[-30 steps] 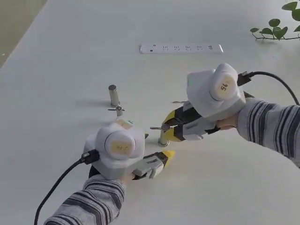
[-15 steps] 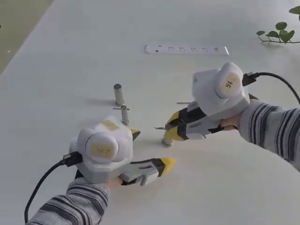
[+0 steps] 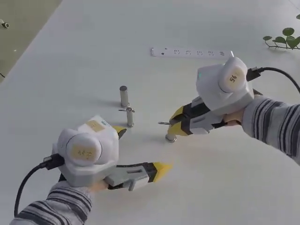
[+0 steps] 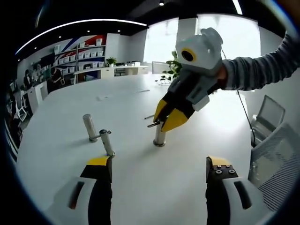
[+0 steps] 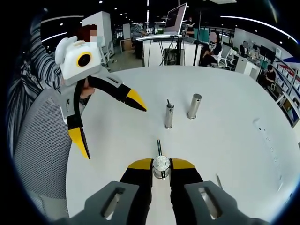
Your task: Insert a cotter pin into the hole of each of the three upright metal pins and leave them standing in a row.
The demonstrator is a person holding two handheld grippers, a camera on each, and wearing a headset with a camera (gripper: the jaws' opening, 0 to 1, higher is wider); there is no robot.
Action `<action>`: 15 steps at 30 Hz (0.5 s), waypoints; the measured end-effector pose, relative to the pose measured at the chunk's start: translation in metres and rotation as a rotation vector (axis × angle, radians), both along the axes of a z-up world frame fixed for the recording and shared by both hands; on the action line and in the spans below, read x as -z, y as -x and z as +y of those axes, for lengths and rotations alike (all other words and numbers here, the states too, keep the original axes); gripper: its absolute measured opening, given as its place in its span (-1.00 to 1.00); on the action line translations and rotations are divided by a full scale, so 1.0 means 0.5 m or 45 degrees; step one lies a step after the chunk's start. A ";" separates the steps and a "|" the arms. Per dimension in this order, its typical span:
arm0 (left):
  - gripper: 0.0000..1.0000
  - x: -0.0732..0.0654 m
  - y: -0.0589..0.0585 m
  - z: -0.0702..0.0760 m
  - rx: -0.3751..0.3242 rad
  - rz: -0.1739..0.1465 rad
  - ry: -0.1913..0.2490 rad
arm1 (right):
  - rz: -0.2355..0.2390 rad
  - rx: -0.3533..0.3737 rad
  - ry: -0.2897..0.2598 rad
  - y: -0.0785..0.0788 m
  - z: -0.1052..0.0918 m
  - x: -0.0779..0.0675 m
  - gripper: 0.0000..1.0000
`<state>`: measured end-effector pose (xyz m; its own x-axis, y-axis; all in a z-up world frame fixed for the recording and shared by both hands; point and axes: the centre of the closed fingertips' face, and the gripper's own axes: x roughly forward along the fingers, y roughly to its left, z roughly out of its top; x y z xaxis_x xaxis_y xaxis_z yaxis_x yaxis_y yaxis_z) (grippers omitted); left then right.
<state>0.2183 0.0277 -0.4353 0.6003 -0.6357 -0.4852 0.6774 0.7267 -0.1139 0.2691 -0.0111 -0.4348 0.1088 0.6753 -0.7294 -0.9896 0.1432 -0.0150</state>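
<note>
Right gripper [image 3: 176, 123]: right of centre in the head view – jaws closed in on the top of the near pin [image 3: 170, 137]; in the right gripper view the yellow tips sit tight against either side of the pin's round head [image 5: 161, 164].
Cotter pin [image 3: 163, 123]: sticks out sideways past the right gripper's tips at the near pin's top; whether it is fully through the hole is hard to tell.
Left gripper [image 3: 140, 149]: lower left of the head view, jaws spread wide, holding nothing – above the table [image 3: 70, 61].
Middle pin [image 3: 130, 119]: upright, left of centre, with a second cotter pin [image 3: 126, 110] crossing its top.
Far pin [image 3: 123, 96]: upright, just above the middle pin in the frame, top bare.
Row: the three pins stand apart in a slanted line.
Power strip [image 3: 191, 52]: top centre, well apart.
Plant [image 3: 283, 41]: upper right edge.
</note>
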 end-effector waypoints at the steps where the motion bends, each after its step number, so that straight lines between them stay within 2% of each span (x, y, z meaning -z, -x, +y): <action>1: 0.65 -0.002 0.000 0.004 -0.006 0.001 0.000 | -0.005 -0.005 0.004 -0.005 0.001 -0.001 -0.84; 6: 0.71 -0.008 0.003 0.017 -0.025 0.015 0.002 | -0.013 -0.015 0.013 -0.021 0.006 -0.003 -0.84; 15: 0.84 -0.014 0.008 0.031 -0.050 0.014 0.004 | -0.011 -0.019 0.023 -0.039 0.010 0.003 -0.84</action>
<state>0.2143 0.0430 -0.4284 0.6196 -0.6133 -0.4898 0.6472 0.7523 -0.1233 0.2887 -0.0061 -0.4365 0.1052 0.6635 -0.7408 -0.9914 0.1283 -0.0258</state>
